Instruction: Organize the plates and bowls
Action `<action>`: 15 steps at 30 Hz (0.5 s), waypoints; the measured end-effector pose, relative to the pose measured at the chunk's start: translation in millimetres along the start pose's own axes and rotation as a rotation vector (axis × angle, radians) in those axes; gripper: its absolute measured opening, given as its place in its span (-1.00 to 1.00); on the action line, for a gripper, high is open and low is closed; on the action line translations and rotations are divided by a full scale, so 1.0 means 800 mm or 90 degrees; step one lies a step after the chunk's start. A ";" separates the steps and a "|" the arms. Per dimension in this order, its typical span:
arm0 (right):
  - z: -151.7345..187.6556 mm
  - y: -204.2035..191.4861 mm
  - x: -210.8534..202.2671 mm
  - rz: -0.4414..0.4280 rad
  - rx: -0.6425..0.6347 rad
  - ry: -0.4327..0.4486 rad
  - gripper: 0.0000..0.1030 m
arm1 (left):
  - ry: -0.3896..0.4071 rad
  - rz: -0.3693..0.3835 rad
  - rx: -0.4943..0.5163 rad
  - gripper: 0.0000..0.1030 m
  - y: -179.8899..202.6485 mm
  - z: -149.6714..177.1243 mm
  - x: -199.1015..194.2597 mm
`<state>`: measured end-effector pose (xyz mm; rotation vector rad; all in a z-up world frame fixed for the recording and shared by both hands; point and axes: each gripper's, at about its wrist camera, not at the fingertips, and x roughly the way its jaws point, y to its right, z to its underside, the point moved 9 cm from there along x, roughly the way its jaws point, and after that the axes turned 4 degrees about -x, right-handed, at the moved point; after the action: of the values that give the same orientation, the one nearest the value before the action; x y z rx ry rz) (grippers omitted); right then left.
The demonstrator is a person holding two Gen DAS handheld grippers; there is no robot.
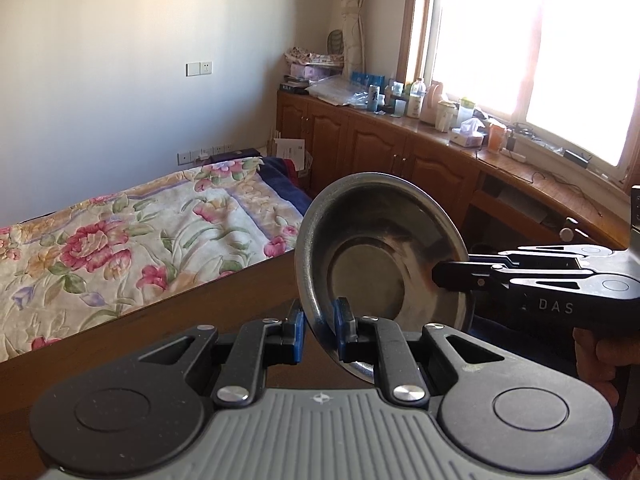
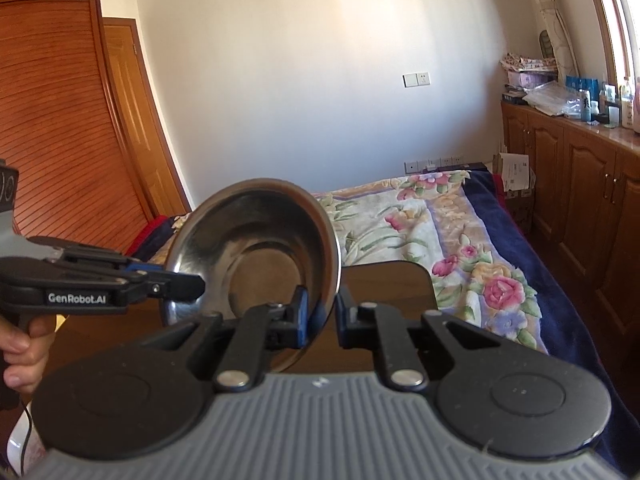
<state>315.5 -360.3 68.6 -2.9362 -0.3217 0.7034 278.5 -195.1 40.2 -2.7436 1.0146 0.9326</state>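
Steel bowl [image 1: 380, 256] clamped by rim in both claws.

Inspector: You hold a bowl [image 1: 384, 248] of silver-grey steel, with a brownish, darker patch on its inner wall. Your left gripper [image 1: 318, 326] is black with blue pads and a ribbed grey body.

Operator: And the other one?

Inspector: Your right gripper [image 2: 322, 316] shows the same black arms, blue pads and grey ribbed housing. The table [image 1: 224, 300] under them is dark brown.

Operator: The bedding?

Inspector: The bed cover [image 1: 132, 240] is cream with pink roses, green leaves and lilac flowers, edged in navy blue. The cabinets [image 1: 384, 148] are reddish-brown wood, the wall [image 1: 140, 60] off-white, the wardrobe [image 2: 60, 128] orange-brown with fine horizontal slats.
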 end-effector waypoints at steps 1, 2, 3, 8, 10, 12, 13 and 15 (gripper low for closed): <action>0.000 -0.002 -0.002 0.000 -0.002 0.000 -0.70 | 0.002 0.000 0.000 -0.67 0.001 0.001 -0.005; 0.000 -0.005 -0.005 0.000 -0.004 0.001 -0.70 | 0.004 0.000 0.001 -0.67 0.001 0.002 -0.010; 0.000 -0.008 -0.008 0.000 -0.007 0.001 -0.70 | 0.007 0.000 0.001 -0.67 0.001 0.003 -0.015; -0.002 -0.020 -0.017 -0.002 -0.020 0.003 -0.70 | 0.020 -0.001 -0.002 -0.67 0.003 0.009 -0.040; -0.001 -0.025 -0.021 -0.005 -0.023 0.005 -0.70 | 0.025 -0.002 -0.004 -0.68 0.004 0.010 -0.051; -0.001 -0.031 -0.027 -0.007 -0.028 0.007 -0.70 | 0.031 -0.003 -0.004 -0.68 0.004 0.015 -0.061; 0.000 -0.034 -0.028 -0.009 -0.031 0.008 -0.70 | 0.033 -0.003 -0.004 -0.68 0.005 0.016 -0.065; 0.001 -0.040 -0.031 -0.011 -0.035 0.009 -0.70 | 0.036 -0.003 -0.005 -0.68 0.006 0.021 -0.075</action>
<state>287.4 -334.7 83.8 -2.9843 -0.3694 0.6825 231.3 -160.2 60.8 -2.7921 1.0151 0.8644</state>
